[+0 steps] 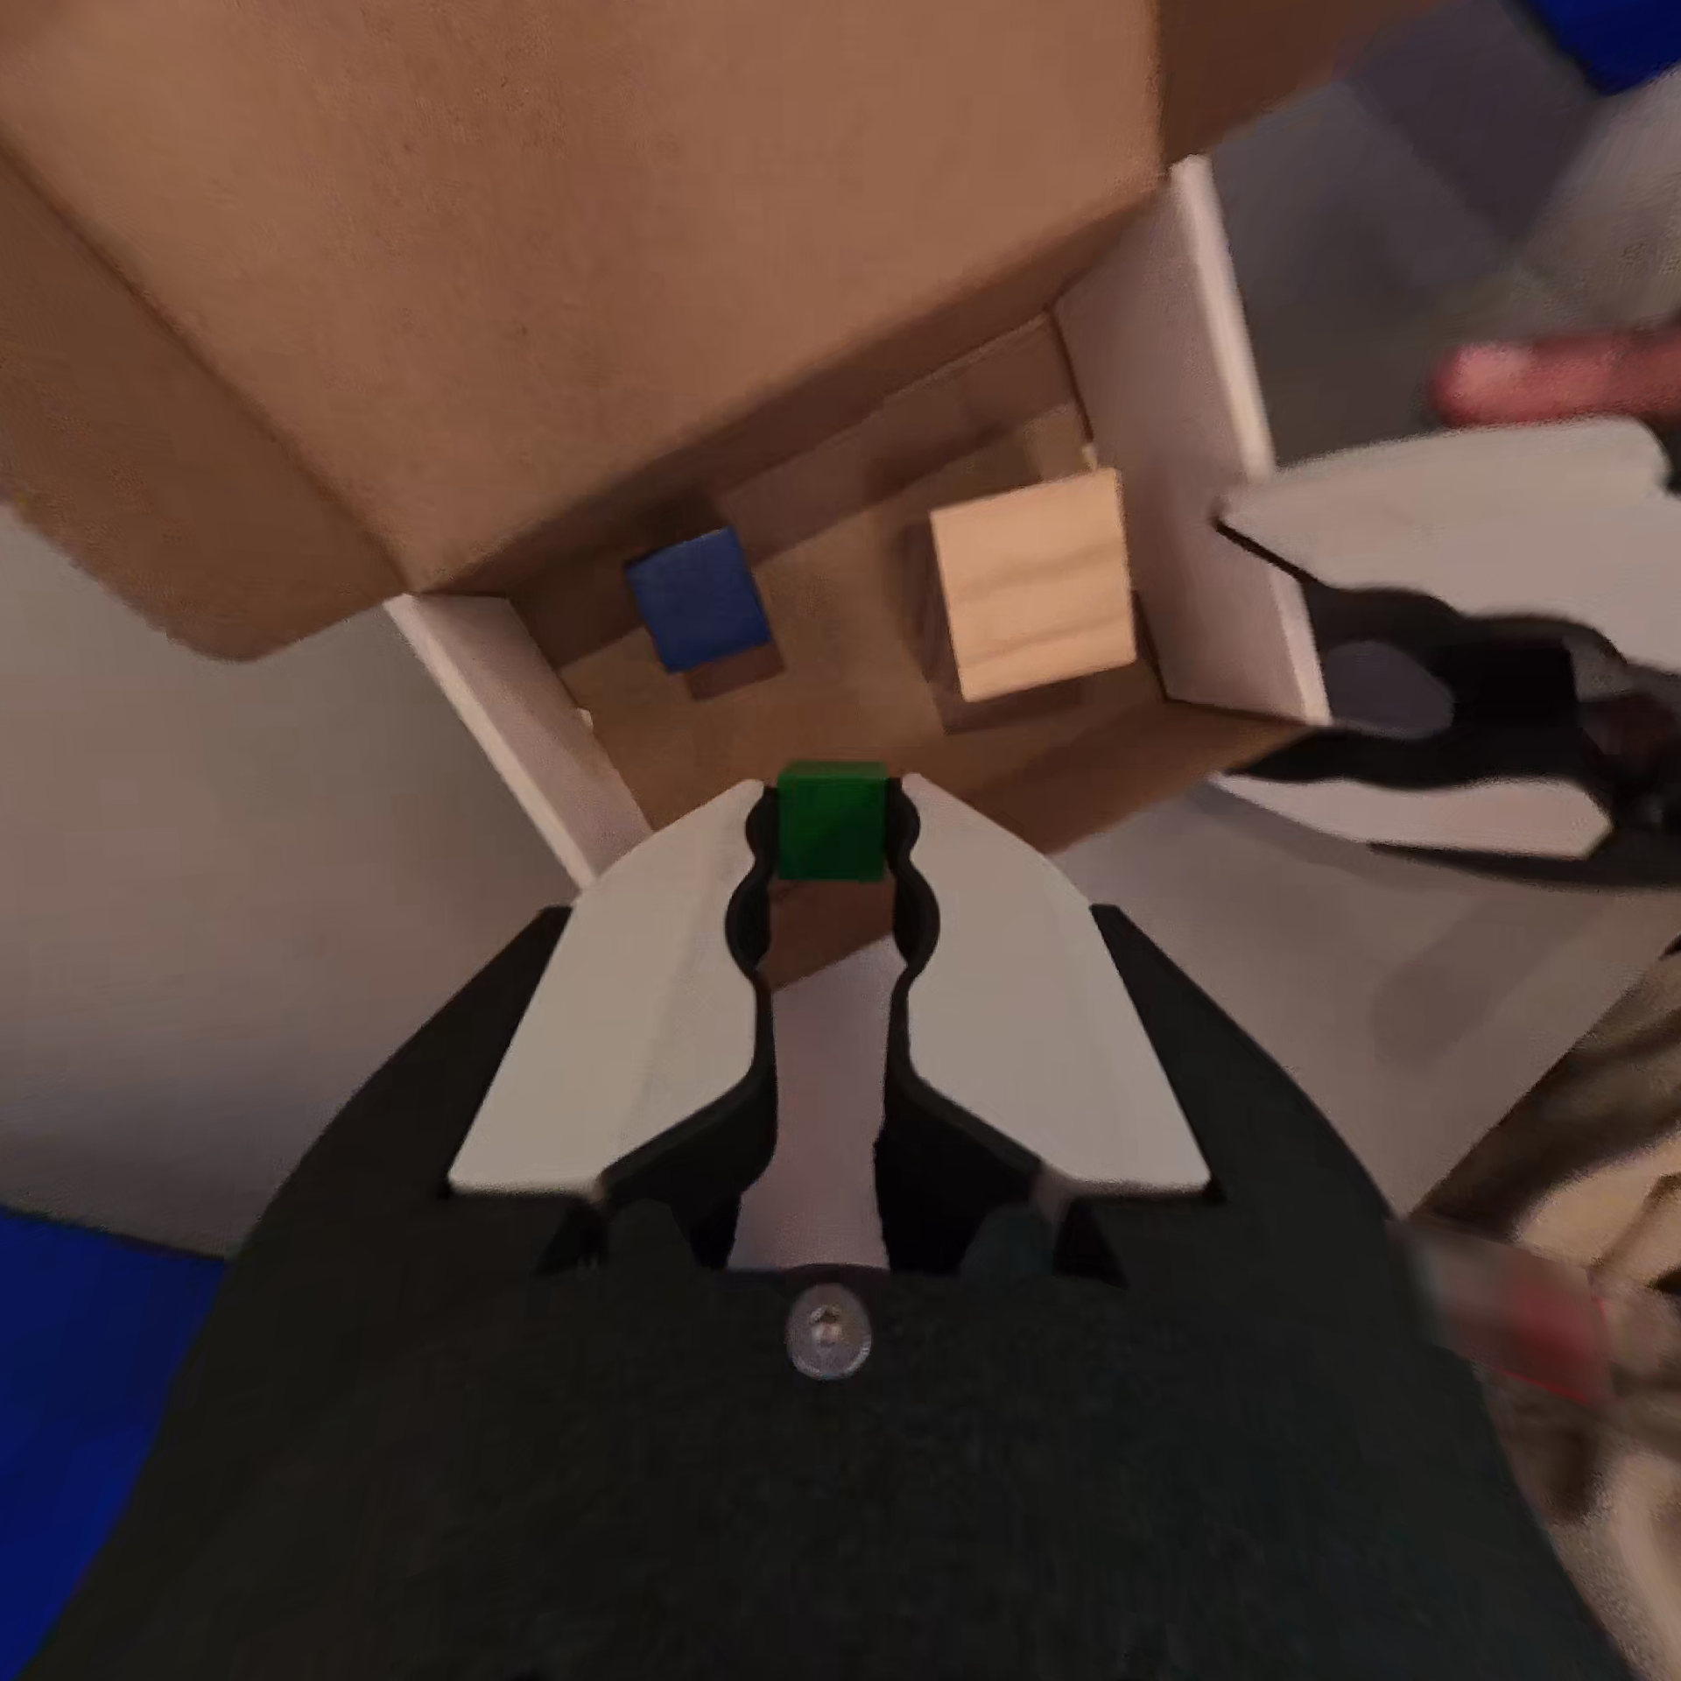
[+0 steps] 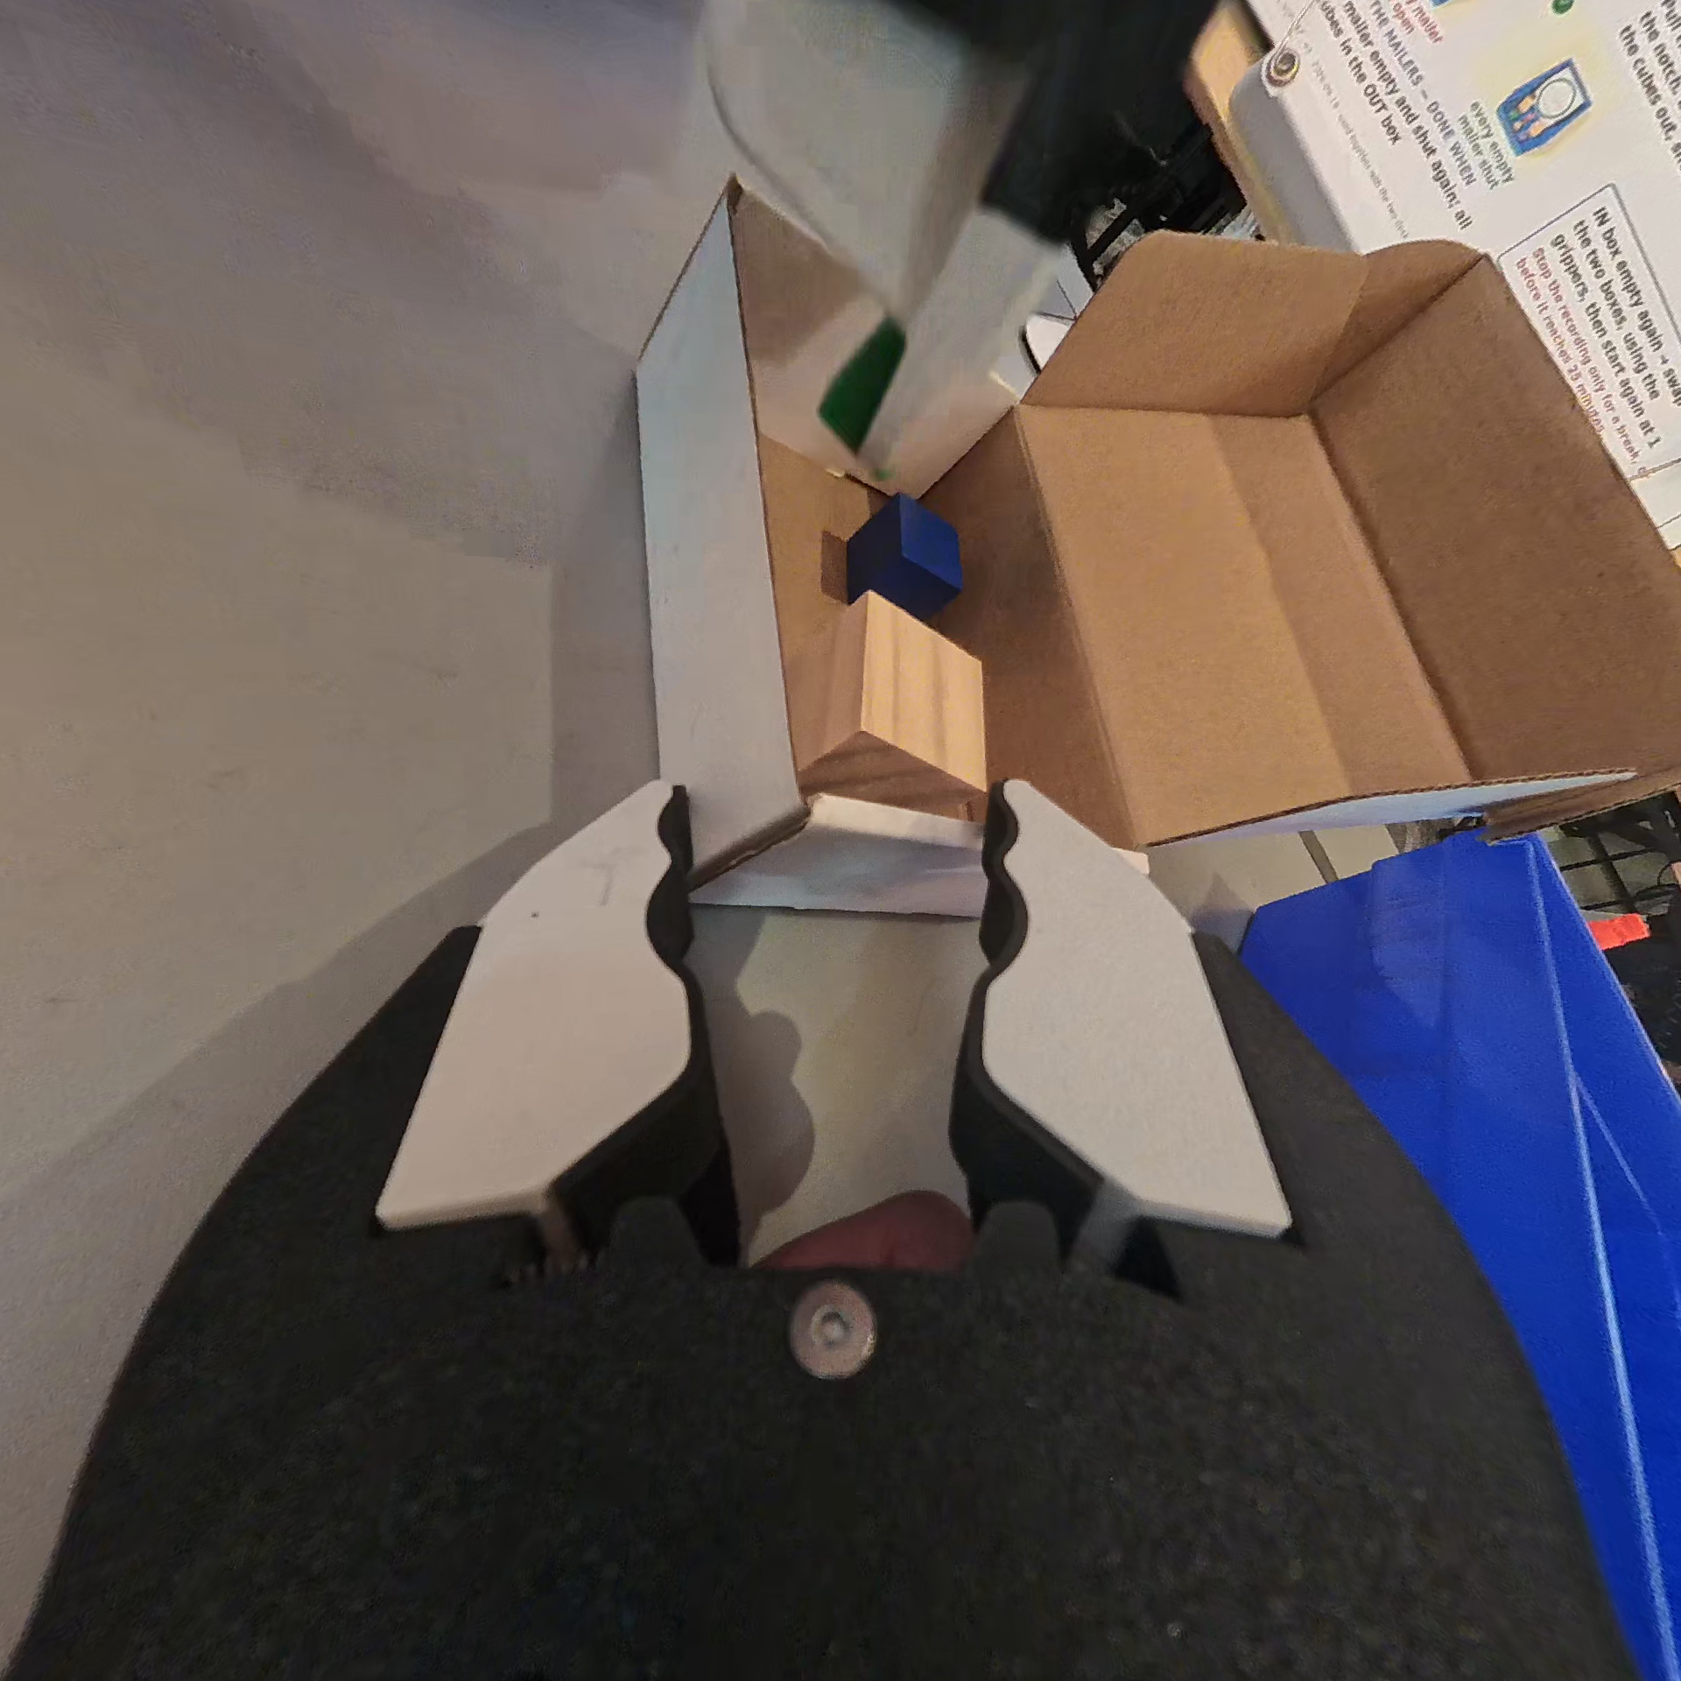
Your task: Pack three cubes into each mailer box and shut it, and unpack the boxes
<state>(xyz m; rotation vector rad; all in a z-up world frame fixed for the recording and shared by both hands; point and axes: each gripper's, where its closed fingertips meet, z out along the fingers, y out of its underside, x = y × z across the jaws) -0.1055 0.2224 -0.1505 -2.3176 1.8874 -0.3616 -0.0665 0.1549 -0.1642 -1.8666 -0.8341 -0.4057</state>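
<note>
An open white mailer box (image 1: 1182,564) (image 2: 700,582) lies on the grey table, its brown lid (image 1: 546,273) (image 2: 1273,564) raised. Inside it sit a small blue cube (image 1: 700,596) (image 2: 905,557) and a larger plain wooden cube (image 1: 1037,582) (image 2: 910,700). My left gripper (image 1: 832,810) is shut on a small green cube (image 1: 830,823) (image 2: 860,387) and holds it over the box's near wall. My right gripper (image 2: 832,819) is open and empty, with the box's near end wall between its fingertips. It also shows in the left wrist view (image 1: 1419,664), at the box's right wall.
A blue plastic bin (image 2: 1474,1137) stands right of the mailer. A white instruction sheet (image 2: 1501,118) lies at the far right. Bare grey table (image 2: 273,546) lies left of the box. A person's fingers (image 1: 1546,373) show at the right edge. One gripper's finger ends stand about 9 cm off the other's.
</note>
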